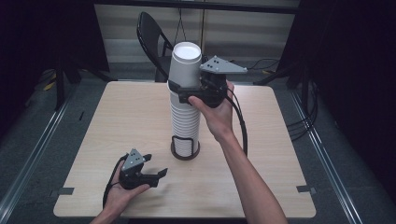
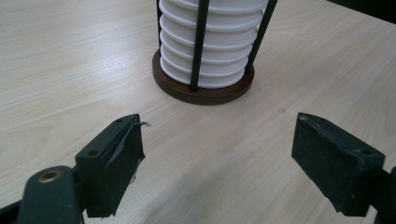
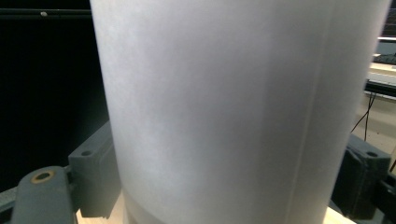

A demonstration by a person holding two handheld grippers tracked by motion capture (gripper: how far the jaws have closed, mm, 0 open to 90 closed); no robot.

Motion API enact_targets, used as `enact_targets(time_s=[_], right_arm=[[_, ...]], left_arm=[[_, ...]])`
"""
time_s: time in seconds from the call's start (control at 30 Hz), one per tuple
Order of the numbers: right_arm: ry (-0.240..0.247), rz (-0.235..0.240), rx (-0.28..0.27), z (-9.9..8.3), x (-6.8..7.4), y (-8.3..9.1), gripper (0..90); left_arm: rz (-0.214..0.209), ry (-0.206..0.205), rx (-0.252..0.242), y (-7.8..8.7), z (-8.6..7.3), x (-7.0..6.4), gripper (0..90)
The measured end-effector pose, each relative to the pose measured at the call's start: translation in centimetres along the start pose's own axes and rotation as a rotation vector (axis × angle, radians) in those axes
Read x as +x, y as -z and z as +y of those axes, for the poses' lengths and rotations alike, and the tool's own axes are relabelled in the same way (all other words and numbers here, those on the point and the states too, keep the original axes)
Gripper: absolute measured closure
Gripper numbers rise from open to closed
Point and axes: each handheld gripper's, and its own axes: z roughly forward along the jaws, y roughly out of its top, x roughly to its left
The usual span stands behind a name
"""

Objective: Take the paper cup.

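Note:
A tall stack of upside-down white paper cups (image 1: 185, 122) stands in a black wire holder on a round brown base (image 1: 185, 153) at the table's middle. My right gripper (image 1: 186, 91) is shut on the top cup (image 1: 186, 63), which sits slightly raised and tilted on the stack. In the right gripper view the top cup (image 3: 233, 107) sits between the jaws of the right gripper (image 3: 229, 186). My left gripper (image 1: 156, 166) rests low near the front left, open, and holds nothing. The left gripper (image 2: 224, 154) faces the base (image 2: 203, 93) and the lower cups (image 2: 210, 46).
The wooden table (image 1: 126, 116) has bare room to the left and right of the stack. A black folding chair (image 1: 152, 39) stands behind the far edge. Grey tape marks (image 1: 65, 191) sit at the front corners. Cables (image 1: 303, 121) lie on the floor at the right.

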Motion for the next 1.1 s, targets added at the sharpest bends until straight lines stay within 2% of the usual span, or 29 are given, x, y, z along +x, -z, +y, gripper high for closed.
enact_targets(time_s=[0.3,0.47,1.1], right_arm=[[-0.042,-0.003,-0.042,0.6,0.0,0.1,13.9],[-0.053,-0.001,-0.038,0.9,0.0,0.2,13.9],[-0.057,0.013,-0.087,3.2,0.0,0.9,13.7]], left_arm=[[0.000,0.001,-0.002,0.0,0.0,0.0,16.5],[0.000,0.000,0.001,0.0,0.0,0.0,16.5],[-0.002,0.007,-0.001,-0.1,0.0,-0.1,16.6]])
